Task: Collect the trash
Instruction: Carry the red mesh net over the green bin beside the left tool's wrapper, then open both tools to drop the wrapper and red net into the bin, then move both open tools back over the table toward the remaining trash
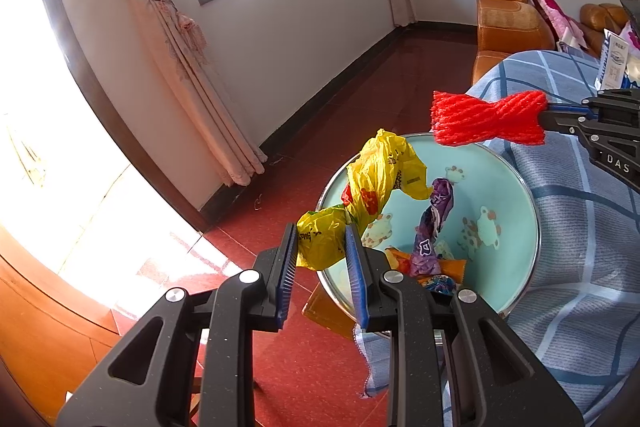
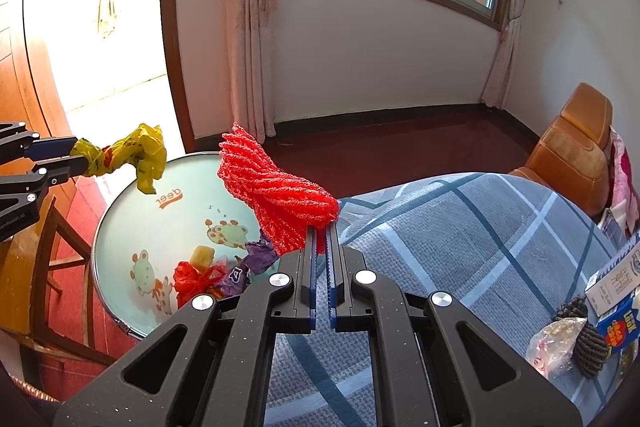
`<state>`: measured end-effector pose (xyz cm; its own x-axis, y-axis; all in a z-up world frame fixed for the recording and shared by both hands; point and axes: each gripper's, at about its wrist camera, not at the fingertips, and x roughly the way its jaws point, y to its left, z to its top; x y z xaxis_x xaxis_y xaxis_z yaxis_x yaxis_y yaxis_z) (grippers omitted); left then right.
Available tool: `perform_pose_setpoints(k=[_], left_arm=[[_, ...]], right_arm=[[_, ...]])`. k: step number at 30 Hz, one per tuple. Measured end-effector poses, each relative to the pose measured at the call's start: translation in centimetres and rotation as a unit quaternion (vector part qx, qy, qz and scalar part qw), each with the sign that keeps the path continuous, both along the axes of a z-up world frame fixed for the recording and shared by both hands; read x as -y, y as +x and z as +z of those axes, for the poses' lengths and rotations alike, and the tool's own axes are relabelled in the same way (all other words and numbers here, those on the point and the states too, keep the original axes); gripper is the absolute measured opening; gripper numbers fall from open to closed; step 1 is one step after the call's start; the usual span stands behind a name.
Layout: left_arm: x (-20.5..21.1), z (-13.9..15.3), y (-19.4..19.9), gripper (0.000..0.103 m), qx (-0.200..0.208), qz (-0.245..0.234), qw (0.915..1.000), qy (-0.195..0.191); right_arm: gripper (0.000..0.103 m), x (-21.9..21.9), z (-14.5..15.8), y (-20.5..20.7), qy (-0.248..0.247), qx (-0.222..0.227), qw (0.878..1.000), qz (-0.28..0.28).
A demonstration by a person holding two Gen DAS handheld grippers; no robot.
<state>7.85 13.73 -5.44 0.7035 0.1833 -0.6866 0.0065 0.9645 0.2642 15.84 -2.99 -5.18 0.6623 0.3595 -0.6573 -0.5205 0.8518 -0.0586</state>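
My left tongs point(image 1: 322, 241) are clamped on a crumpled yellow bag point(image 1: 372, 195), which hangs over the near rim of the basin point(image 1: 516, 183). My right tongs point(image 2: 322, 239) are pinched nearly shut on a red foam net point(image 2: 276, 195), held up over the basin's edge beside the blue checked cloth point(image 2: 460, 227). The basin already holds wrappers: a purple one point(image 1: 434, 223), something orange, and a red scrap point(image 2: 196, 279).

The risks as I judge them: the bag is light and springy, and its gripped end sits out past the rim, over the red floor point(image 1: 280, 367). If I let go here it may slide off the rim and land on the floor. The net is also light and sticks out well past my pads; released too near the cloth side, it could bounce onto the cloth. The basin seems to rest on a wooden stool, though I can't see that clearly, so a knock on the rim might tip it.
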Motion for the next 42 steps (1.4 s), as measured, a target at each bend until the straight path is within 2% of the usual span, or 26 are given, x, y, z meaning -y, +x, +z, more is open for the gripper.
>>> perform_pose_setpoints(k=[2,4,8,11,15,24,33,40,42], left_arm=[[0.0,0.0,0.0,0.027,-0.002,-0.003,1.0,-0.004],[0.1,-0.1,0.0,0.029,-0.001,-0.004,1.0,-0.005],[0.5,-0.3,0.1,0.03,-0.002,-0.01,0.9999,-0.005],[0.6,-0.3,0.0,0.051,0.003,-0.008,1.0,-0.005],[0.7,-0.3,-0.1,0.057,0.006,-0.006,1.0,-0.004],[0.9,-0.3,-0.1,0.06,0.007,-0.007,1.0,-0.001],[1.1,-0.2,-0.3,0.065,0.01,-0.007,0.9999,0.001],[1.5,-0.1,-0.2,0.066,0.01,-0.011,0.9999,0.004],[1.7,-0.2,-0.3,0.069,0.009,-0.012,0.9999,0.005]], right_arm=[[0.006,-0.1,0.0,0.0,0.0,-0.002,1.0,0.004],[0.012,-0.1,-0.1,-0.2,0.001,-0.001,1.0,0.011],[0.013,-0.3,-0.2,-0.5,-0.003,-0.002,1.0,0.014],[0.015,-0.3,-0.2,-0.6,-0.002,-0.002,1.0,0.013],[0.019,-0.1,-0.3,-0.7,-0.003,-0.002,1.0,0.01],[0.022,0.0,-0.9,-0.8,-0.003,-0.006,1.0,0.006],[0.034,0.7,-0.2,-1.2,0.0,0.002,1.0,-0.005],[0.036,1.2,0.2,-1.8,0.002,0.005,1.0,-0.01],[0.039,1.5,0.3,-2.0,0.004,0.007,1.0,-0.013]])
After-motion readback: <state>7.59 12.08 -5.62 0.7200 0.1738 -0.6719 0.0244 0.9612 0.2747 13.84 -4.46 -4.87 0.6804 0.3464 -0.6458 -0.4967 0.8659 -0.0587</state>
